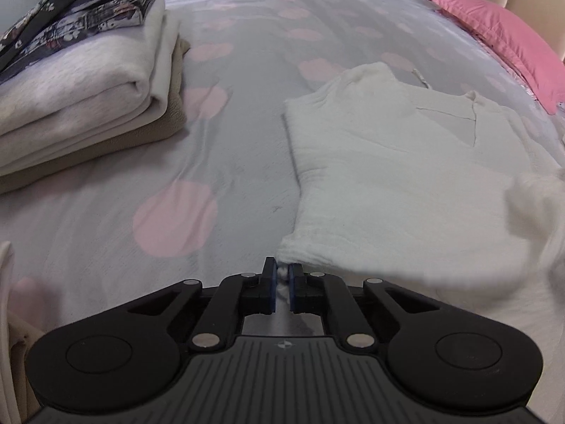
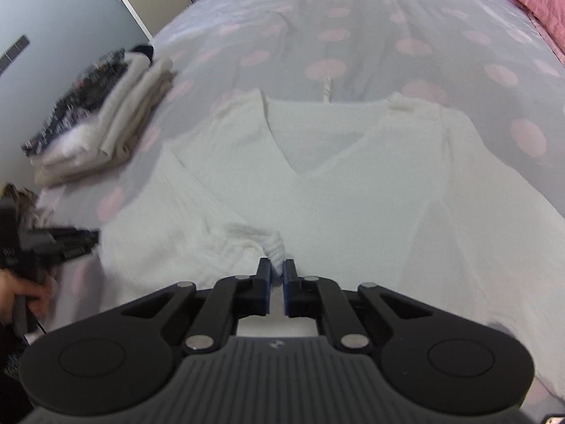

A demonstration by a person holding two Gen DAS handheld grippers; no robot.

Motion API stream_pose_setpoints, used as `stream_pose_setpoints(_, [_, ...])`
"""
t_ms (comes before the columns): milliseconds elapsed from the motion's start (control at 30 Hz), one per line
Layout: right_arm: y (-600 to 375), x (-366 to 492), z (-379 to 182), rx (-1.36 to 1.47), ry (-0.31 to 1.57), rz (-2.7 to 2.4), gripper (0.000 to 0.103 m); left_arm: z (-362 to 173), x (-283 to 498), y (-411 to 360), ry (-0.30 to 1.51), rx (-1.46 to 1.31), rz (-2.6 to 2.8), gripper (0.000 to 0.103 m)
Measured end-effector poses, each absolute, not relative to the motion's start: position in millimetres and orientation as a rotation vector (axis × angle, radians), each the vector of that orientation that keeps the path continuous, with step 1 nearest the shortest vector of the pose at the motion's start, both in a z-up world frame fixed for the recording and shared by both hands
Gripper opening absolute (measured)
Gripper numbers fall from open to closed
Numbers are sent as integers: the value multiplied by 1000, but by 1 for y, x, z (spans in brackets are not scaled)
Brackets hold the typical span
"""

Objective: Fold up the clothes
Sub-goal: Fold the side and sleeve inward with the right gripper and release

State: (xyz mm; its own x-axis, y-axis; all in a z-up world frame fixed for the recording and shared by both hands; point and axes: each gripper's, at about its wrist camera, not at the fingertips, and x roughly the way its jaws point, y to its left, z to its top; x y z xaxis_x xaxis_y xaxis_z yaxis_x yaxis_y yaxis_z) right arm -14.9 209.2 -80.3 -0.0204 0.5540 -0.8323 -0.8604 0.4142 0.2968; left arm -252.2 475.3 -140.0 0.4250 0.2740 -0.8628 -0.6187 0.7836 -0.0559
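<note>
A white V-neck top (image 1: pixel 388 162) lies flat on the bed, its left side folded inward. My left gripper (image 1: pixel 281 274) is shut on the top's near left hem corner, with a bit of white cloth pinched between the blue pads. In the right wrist view the same white top (image 2: pixel 353 176) spreads across the middle. My right gripper (image 2: pixel 278 270) is shut on a bunched fold of it at the near edge. The left gripper (image 2: pixel 63 243) shows blurred at the left edge of that view, with a hand (image 2: pixel 21 296) on its handle.
A stack of folded cream and beige clothes (image 1: pixel 88 99), with a dark printed garment on top, sits at the left of the bed. A pink pillow (image 1: pixel 501 35) lies at the far right. The grey bedspread (image 1: pixel 229 148) with pink spots lies between the stack and the top.
</note>
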Motion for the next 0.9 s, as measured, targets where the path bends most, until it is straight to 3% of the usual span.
stream_pose_setpoints(167, [194,-15,-128,-435,1206,1096,14,-138,-249,473,1049,-389,573,9])
stream_pose_setpoints(400, [166,-10,-125,-381,1226,1064,17,-126,-265,471,1080,-370,622,9])
stream_pose_setpoints(500, [168,-4,-113,-328,1185,1078,36,-114,-267,467,1068,-366,623,9])
stream_pose_setpoints(567, [179,-1,-107,-285,1172,1091,38,-108,-265,461,1074,-350,626,10])
stream_pose_setpoints(633, [198,-2,-105,-255,1172,1126,45,-104,-262,457,1082,-343,628,14])
stream_pose_setpoints(833, [259,-16,-114,-317,1127,1218,50,-97,-253,448,1081,-327,620,16])
stream_pose_setpoints(900, [276,-17,-125,-347,1157,1240,46,-97,-253,448,1079,-333,624,16])
